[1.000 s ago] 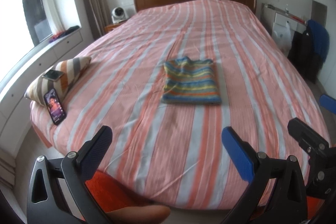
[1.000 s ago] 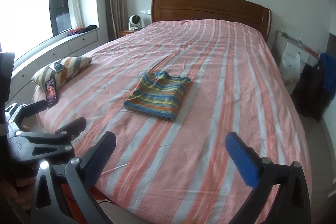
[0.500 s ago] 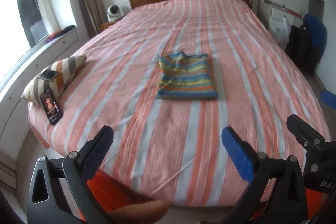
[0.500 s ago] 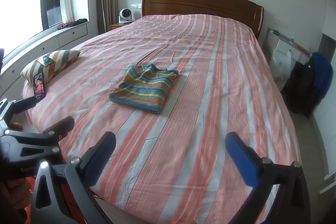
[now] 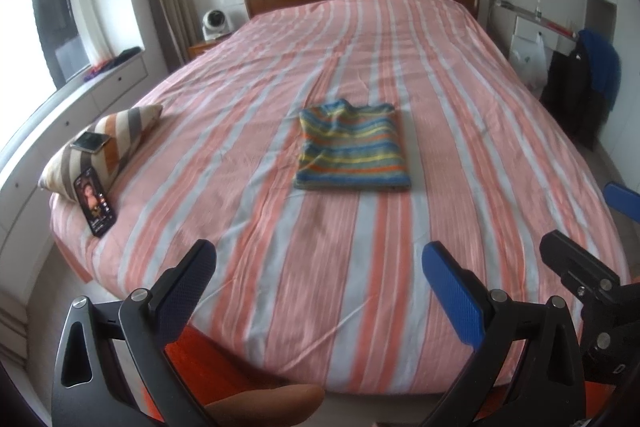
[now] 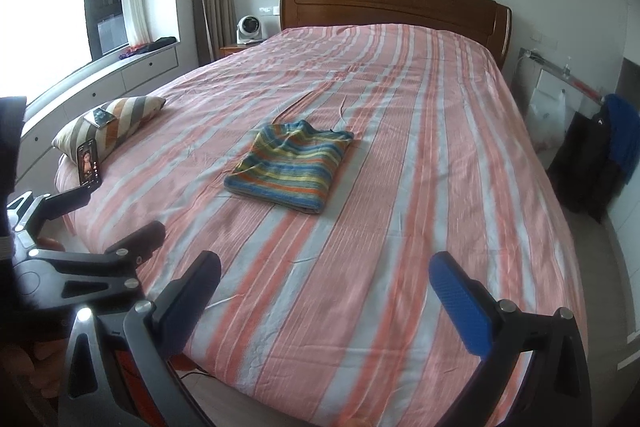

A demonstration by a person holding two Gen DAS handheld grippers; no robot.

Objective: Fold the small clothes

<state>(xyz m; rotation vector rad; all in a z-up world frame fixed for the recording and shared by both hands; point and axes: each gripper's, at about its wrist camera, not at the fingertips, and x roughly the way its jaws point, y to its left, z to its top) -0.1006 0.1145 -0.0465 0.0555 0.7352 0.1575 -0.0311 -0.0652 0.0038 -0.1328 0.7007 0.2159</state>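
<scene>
I see the folded striped garment [image 5: 352,147] lying flat near the middle of the bed [image 5: 460,155], well apart from both of my grippers, with bare striped cover between it and them. My left gripper [image 5: 316,287] hangs over the foot of the bed, spread wide with nothing between its fingers. My right gripper [image 6: 324,299] is likewise released and empty, hovering at the foot edge; from its camera the garment [image 6: 292,167] sits ahead and a little left. The two grippers are side by side, each showing at the edge of the other's view. On the left edge of the bed rests a striped pillow [image 5: 108,143] with one phone [image 5: 90,141] lying on top and a second phone [image 5: 94,201] propped against its front, screen lit. Nothing lies on the cover between my grippers and the garment
</scene>
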